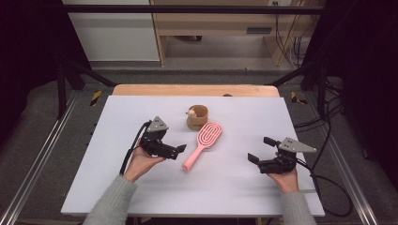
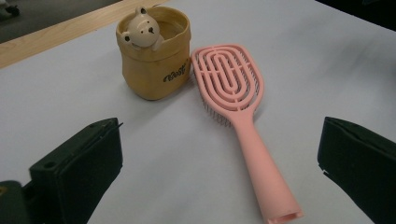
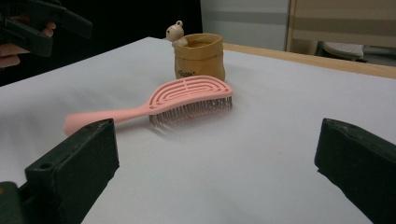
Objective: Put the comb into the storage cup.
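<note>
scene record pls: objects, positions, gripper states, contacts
surface: white table top
object 1: pink plastic hairbrush, bristles down, handle toward the person
object 2: tan bag-shaped cup with small bear figure on its rim, upright, just beyond the brush head
left gripper: open, holds nothing, beside the brush handle
right gripper: open, holds nothing, apart from the brush
contacts: neither gripper touches an object

Two black grippers: left gripper (image 1: 179,149), right gripper (image 1: 260,149). Blocky black jaws, grey three-cornered plate on each, black cable trailing from each. Person wears light grey knit sleeves (image 1: 111,202).
</note>
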The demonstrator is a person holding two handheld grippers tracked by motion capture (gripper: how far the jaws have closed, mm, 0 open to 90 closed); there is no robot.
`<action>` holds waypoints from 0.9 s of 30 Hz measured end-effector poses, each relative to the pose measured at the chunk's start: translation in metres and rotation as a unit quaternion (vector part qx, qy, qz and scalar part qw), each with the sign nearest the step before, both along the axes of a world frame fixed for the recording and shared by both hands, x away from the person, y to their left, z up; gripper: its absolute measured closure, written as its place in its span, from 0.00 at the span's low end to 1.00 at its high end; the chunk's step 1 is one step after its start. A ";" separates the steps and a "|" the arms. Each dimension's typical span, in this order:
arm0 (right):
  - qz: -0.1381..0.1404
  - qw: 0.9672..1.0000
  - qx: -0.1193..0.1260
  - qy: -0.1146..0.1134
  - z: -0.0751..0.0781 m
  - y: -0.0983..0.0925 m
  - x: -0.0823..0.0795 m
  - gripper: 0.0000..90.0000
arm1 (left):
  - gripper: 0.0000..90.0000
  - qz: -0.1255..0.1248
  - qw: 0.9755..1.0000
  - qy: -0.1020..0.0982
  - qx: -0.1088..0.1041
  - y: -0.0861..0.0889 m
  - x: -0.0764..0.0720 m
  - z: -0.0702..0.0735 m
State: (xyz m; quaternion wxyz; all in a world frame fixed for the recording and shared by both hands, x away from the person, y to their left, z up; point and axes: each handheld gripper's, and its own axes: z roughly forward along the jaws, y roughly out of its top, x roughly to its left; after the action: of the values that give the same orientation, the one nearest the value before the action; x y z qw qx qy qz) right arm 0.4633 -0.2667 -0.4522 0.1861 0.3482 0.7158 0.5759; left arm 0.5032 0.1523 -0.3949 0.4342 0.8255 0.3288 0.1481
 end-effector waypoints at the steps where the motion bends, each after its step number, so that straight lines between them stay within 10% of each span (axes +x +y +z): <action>1: -0.001 1.000 0.000 -0.001 0.000 0.000 0.000 0.00 | 0.00 0.000 1.000 0.001 0.000 -0.001 0.000 0.000; 27: 0.002 1.000 -0.003 0.003 -0.001 0.001 0.001 0.00 | 0.00 -0.004 1.000 0.016 0.022 -0.033 0.015 -0.001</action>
State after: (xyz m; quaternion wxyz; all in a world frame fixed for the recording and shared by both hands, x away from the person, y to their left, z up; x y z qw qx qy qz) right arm 0.4639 -0.2655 -0.4535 0.1836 0.3480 0.7193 0.5726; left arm 0.5180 0.1188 -0.3959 0.4116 0.8384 0.3289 0.1398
